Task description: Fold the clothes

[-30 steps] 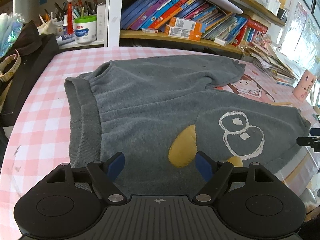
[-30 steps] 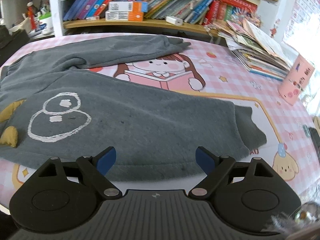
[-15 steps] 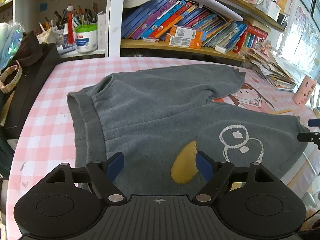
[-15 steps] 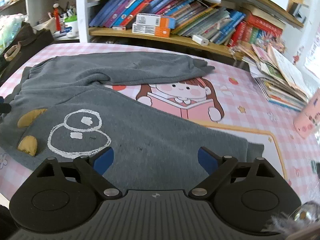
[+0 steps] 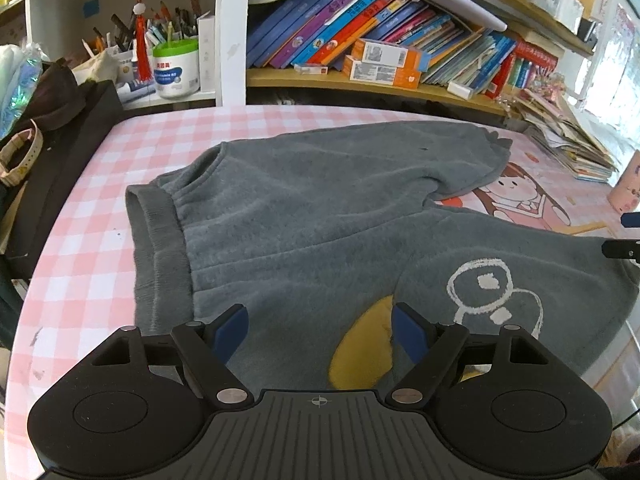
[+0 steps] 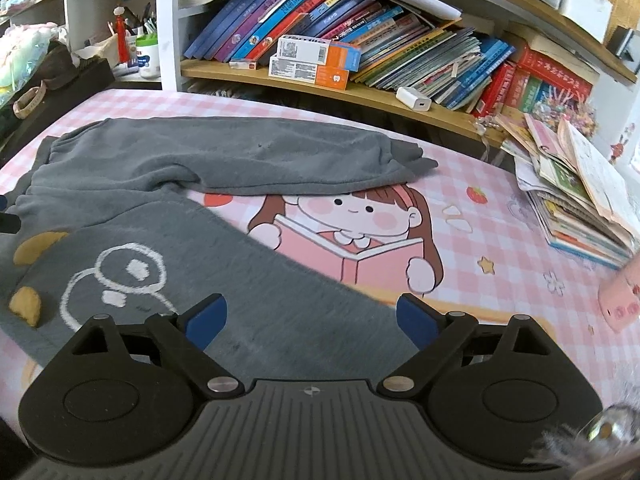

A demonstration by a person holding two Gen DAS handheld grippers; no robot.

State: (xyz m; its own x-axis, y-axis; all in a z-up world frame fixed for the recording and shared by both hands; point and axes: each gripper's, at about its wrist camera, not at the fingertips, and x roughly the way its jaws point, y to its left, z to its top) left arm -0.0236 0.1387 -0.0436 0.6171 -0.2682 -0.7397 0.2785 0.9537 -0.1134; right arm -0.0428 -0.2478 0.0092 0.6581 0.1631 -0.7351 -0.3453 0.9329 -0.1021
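Grey fleece trousers (image 5: 320,216) lie spread flat on the pink checked table, waistband (image 5: 160,248) to the left, both legs running right. The near leg (image 6: 248,300) carries a white outline print (image 6: 120,276) and yellow patches (image 5: 360,356); the far leg (image 6: 248,156) lies toward the shelf. My left gripper (image 5: 320,330) hovers open above the near edge by the waistband, holding nothing. Over the near leg, my right gripper (image 6: 312,320) stands open and empty too. Its fingertips (image 5: 628,236) show at the right edge of the left wrist view.
A bookshelf (image 6: 360,52) packed with books and boxes runs along the table's far side. A stack of magazines (image 6: 572,196) sits at the right, a pink cup (image 6: 624,300) near it. A black bag (image 5: 60,152) and a pen tub (image 5: 176,68) stand at the left.
Both grippers have risen and pulled back from the trousers, so more of the table and shelf shows. The trousers lie as before and both grippers stay open.
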